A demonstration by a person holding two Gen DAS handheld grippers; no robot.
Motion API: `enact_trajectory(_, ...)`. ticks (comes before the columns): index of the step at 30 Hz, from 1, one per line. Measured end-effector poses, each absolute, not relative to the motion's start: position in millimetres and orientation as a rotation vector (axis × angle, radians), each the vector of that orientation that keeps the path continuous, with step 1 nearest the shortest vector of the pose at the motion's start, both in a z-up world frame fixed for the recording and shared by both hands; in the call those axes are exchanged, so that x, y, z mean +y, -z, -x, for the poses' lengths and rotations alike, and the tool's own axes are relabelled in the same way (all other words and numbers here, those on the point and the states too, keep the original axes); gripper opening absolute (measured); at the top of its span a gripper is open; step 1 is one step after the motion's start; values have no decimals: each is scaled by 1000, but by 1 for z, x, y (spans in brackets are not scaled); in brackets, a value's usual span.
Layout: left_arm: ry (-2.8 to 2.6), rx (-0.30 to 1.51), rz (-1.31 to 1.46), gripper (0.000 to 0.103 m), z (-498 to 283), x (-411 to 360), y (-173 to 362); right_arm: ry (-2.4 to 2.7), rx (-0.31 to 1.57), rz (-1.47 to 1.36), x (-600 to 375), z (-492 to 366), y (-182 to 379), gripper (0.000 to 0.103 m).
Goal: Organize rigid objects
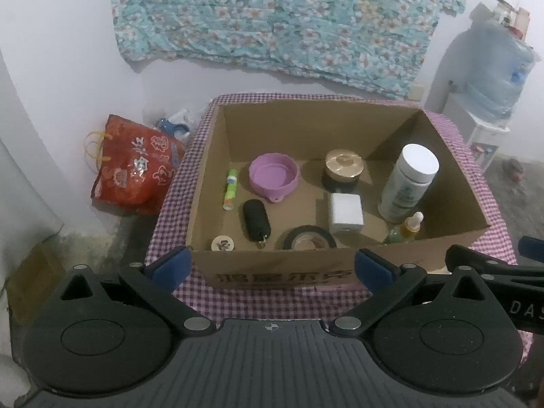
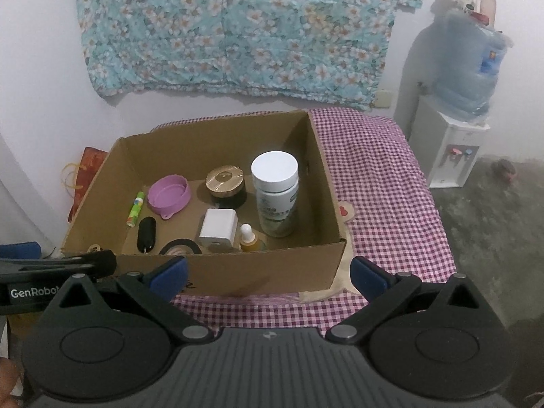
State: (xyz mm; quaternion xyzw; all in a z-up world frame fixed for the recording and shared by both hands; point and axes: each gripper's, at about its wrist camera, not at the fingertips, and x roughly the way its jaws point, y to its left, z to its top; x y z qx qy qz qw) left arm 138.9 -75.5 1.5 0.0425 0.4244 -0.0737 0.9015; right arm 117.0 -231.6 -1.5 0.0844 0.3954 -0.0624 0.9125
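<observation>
An open cardboard box [image 1: 452, 176] stands on a purple checked cloth [image 1: 272, 302]. Inside lie a purple bowl [image 1: 273, 175], a gold-lidded jar [image 1: 343, 168], a tall white bottle [image 1: 409, 183], a white cube [image 1: 345, 217], a black tape roll [image 1: 309, 238], a black oval case [image 1: 255, 219], a green tube [image 1: 230, 188], a dropper bottle [image 1: 413, 226] and a round token [image 1: 222, 244]. My left gripper [image 1: 272, 267] is open and empty before the box's near wall. My right gripper [image 2: 268, 273] is open and empty at the box's [image 2: 323, 176] near right corner.
A red bag [image 1: 132, 170] lies on the floor left of the table. A water dispenser [image 2: 452, 136] stands at the right by the wall. A floral cloth [image 1: 278, 20] hangs on the wall. The checked cloth [image 2: 384, 187] extends right of the box.
</observation>
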Motion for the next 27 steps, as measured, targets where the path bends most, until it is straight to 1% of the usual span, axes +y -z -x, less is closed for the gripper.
enact_trajectory(27, 143, 872, -93, 102, -136, -71, -2, 121, 821, -163, -226, -119, 0, 103)
